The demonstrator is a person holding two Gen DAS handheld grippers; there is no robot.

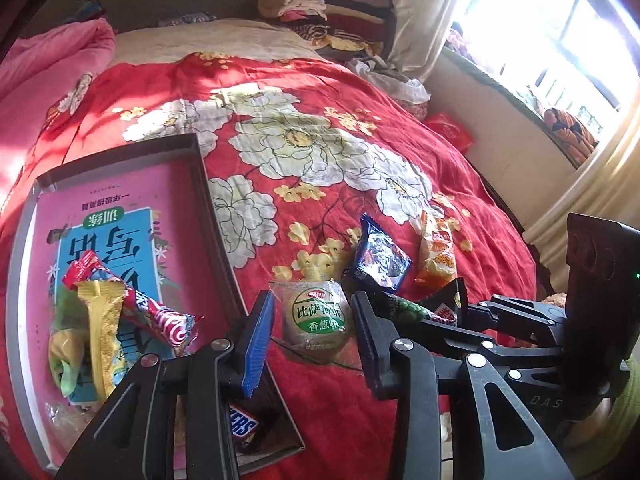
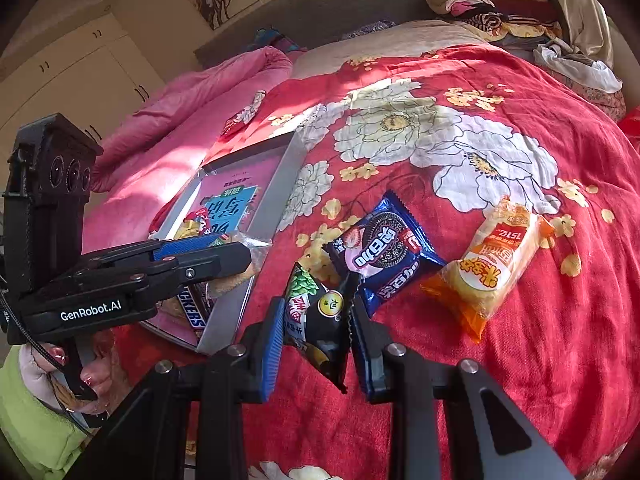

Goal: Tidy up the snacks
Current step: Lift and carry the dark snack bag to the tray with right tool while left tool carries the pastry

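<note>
Through the left wrist camera I see my left gripper (image 1: 312, 328) closed part-way on a round biscuit in a clear wrapper with a green label (image 1: 314, 316), the blue pad and the black finger pressing its two sides, the packet lifted over the red bedspread printed with big white flowers (image 1: 320, 128). To the left lies a shallow grey cardboard box lid (image 1: 200, 172) with a pink and blue booklet (image 1: 120, 216) inside; on it sit a yellow foil candy packet (image 1: 102, 320), a red and white swirl-patterned candy stick (image 1: 160, 312) and, at the near edge, a brown Snickers bar (image 1: 244, 426). A dark blue sandwich-cookie packet (image 1: 380, 260) and an orange rice-cracker packet (image 1: 438, 256) lie on the spread beyond. A pink quilt (image 1: 52, 64) is bunched at the far left, folded clothes (image 1: 320, 4) are stacked at the head of the bed, and a bright window (image 1: 540, 32) fills the right side.

From the right wrist camera, my right gripper (image 2: 314, 320) is clamped narrowly on a black snack packet with green and red print (image 2: 320, 320), held just above the spread. The cookie packet and the orange packet lie just beyond it. At left the other gripper hangs over the box lid, a hand (image 2: 80, 376) on its grip. Cream wardrobe doors (image 2: 80, 68) stand behind.
</note>
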